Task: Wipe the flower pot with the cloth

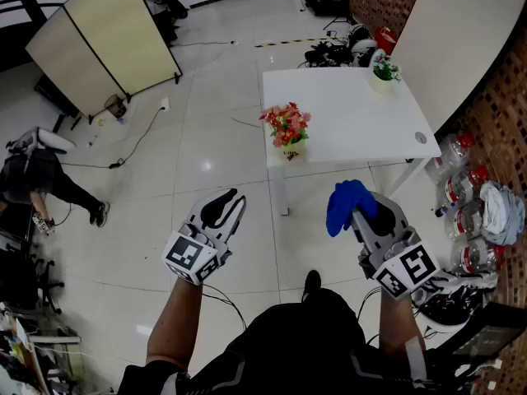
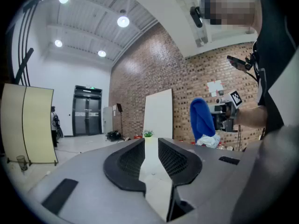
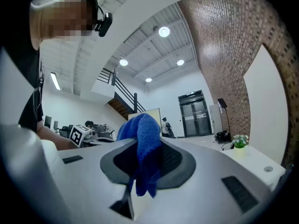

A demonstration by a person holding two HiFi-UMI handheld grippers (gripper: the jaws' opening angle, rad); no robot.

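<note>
Right gripper (image 1: 361, 214) clamps blue cloth (image 1: 346, 204), flower pot (image 1: 290, 149) well ahead.

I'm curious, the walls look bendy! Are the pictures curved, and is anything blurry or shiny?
Left gripper view: fisheye bends the brick wall, ceiling lamps glare. Right gripper view: dark round edges, blue cloth sharp. Head view: floor shines.

Cloth (image 1: 349, 206): blue, thick-piled, fuzzy, matt. I read the shells of the left tool (image 2: 150, 158) and right tool (image 3: 145, 155) as matt grey plastic. Their inner pads (image 2: 131, 160) are black with a fine ribbed grid. Desk (image 1: 346, 118): white, smooth, low sheen. Floor (image 1: 214, 138): pale glossy tiles, mirroring the lamps. Wall (image 2: 187, 78): rough red brick.
</note>
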